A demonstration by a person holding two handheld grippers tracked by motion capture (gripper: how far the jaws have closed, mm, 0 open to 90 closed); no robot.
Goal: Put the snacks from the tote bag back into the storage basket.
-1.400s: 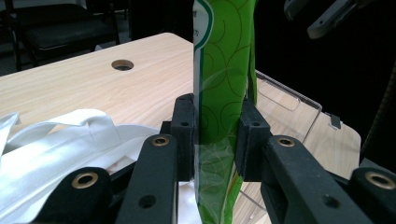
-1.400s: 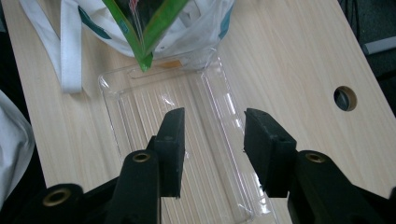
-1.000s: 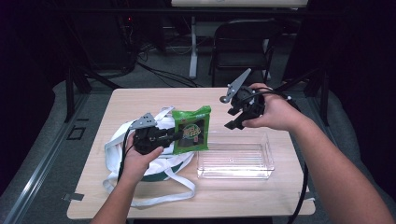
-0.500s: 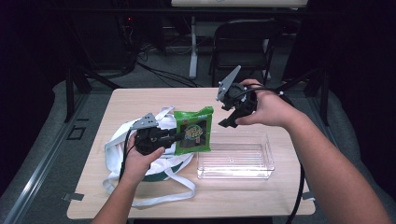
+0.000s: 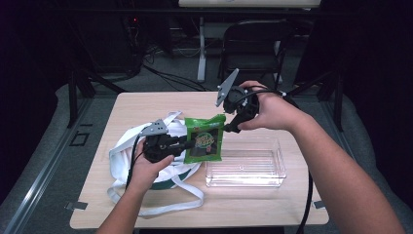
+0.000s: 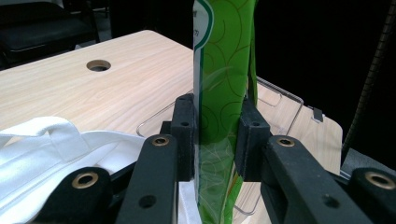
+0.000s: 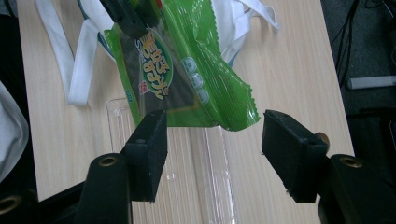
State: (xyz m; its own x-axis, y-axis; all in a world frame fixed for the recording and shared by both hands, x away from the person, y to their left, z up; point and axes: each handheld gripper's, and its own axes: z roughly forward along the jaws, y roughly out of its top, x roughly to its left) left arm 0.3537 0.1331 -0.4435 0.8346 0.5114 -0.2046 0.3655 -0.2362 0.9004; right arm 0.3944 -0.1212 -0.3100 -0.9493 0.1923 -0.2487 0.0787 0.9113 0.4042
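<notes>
i am pinching the green snack packet [image 5: 204, 139] in my left gripper [image 5: 181, 143] while my right gripper [image 7: 212, 154], jaws wide, is probably lining up to close on its corner.

Bare tabletop [image 5: 146, 105] behind white bag [image 5: 127, 146]; clear bin [image 5: 246, 168] right.

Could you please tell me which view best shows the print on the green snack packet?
The right gripper view: the green snack packet faces it, print legible. The high view shows its front small; the left gripper view shows it edge-on.
</notes>
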